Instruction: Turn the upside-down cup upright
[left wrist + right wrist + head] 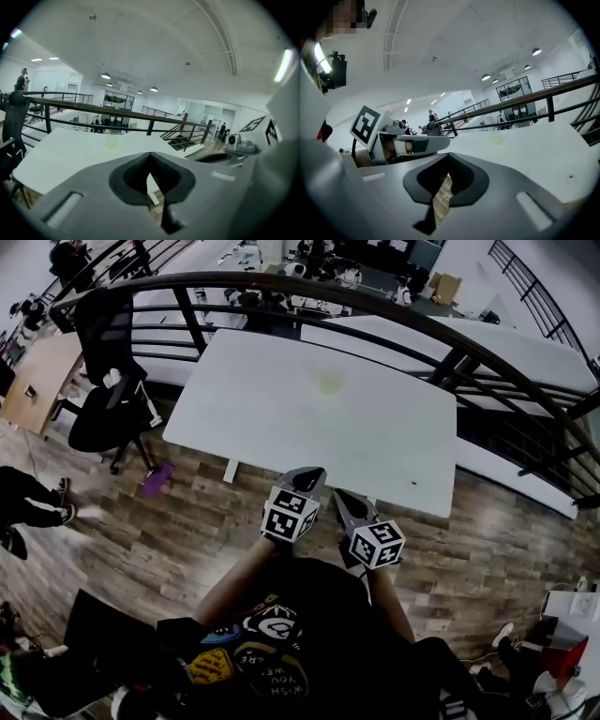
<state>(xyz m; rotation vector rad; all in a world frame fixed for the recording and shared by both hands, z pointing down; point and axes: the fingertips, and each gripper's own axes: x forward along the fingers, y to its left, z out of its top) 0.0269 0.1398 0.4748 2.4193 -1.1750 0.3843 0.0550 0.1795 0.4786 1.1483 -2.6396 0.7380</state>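
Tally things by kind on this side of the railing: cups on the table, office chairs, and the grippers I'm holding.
Cup: 1
Office chair: 1
Grippers: 2, the left gripper and the right gripper
Total: 4

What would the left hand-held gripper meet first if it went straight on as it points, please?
Probably the bare white table, near its front edge; the pale cup looks further on. Depth is unclear.

white table [375, 442] | black chair [105, 395] left of it | railing [281, 284] behind | wood floor [169, 549]
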